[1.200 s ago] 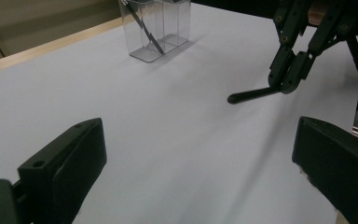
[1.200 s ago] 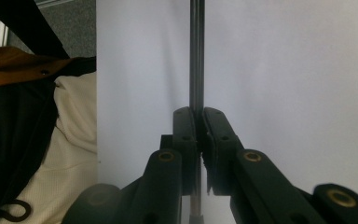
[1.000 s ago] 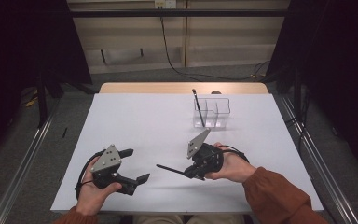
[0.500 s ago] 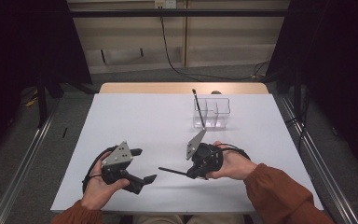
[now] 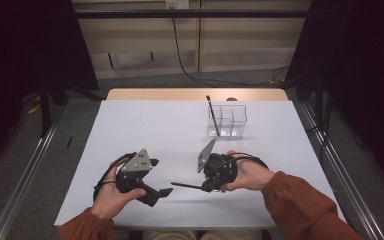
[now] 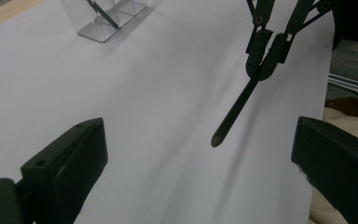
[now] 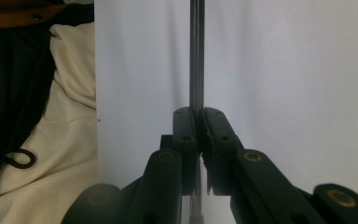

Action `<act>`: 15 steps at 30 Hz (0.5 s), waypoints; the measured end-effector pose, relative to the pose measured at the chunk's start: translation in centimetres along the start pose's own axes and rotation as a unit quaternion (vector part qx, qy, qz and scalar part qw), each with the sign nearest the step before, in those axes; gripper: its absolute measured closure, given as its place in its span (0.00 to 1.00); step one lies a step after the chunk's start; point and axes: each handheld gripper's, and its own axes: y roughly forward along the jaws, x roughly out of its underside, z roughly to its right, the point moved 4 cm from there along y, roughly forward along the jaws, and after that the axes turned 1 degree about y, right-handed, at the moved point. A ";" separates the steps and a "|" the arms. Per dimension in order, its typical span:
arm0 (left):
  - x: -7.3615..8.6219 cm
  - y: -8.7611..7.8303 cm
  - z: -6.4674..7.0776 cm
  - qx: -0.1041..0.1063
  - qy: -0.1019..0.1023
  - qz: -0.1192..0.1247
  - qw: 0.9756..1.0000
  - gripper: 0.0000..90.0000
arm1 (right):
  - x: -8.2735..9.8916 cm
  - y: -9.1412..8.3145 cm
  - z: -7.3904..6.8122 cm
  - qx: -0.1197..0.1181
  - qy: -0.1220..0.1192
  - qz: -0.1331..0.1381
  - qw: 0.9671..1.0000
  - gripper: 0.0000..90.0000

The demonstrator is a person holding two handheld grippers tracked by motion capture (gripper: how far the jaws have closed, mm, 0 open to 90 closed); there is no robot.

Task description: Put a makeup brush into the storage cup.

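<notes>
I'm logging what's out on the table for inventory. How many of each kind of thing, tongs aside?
Black pens: 2, one held in the right tongs, one standing in the organiser.
Clear organisers: 1.
Total: 3.

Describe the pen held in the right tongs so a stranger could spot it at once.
On the white table, look near the front edge, where the right tongs are shut on a thin black pen. It lies level, pointing at the left tongs, unlike the pen standing in the clear organizer.

the left gripper (image 5: 162, 191) has slid toward the pen (image 5: 186, 186) in the right gripper (image 5: 203, 188).
</notes>
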 end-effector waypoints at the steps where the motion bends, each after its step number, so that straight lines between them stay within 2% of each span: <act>1: 0.0 0.1 0.0 0.004 0.001 -0.004 1.000 0.04 | 0.0 0.0 -0.1 -0.003 0.000 -0.002 1.000 0.94; 6: -0.1 0.6 0.0 0.014 0.006 -0.022 1.000 0.04 | -0.1 0.2 0.0 -0.005 0.000 -0.010 1.000 0.94; 12: -0.3 1.1 -0.5 0.012 0.004 -0.045 0.999 0.03 | -0.4 0.2 0.3 0.000 -0.007 -0.013 1.000 0.94; 15: -0.3 1.3 -0.7 0.012 0.011 -0.063 0.998 0.04 | -0.4 0.2 0.3 -0.002 -0.010 -0.017 1.000 0.94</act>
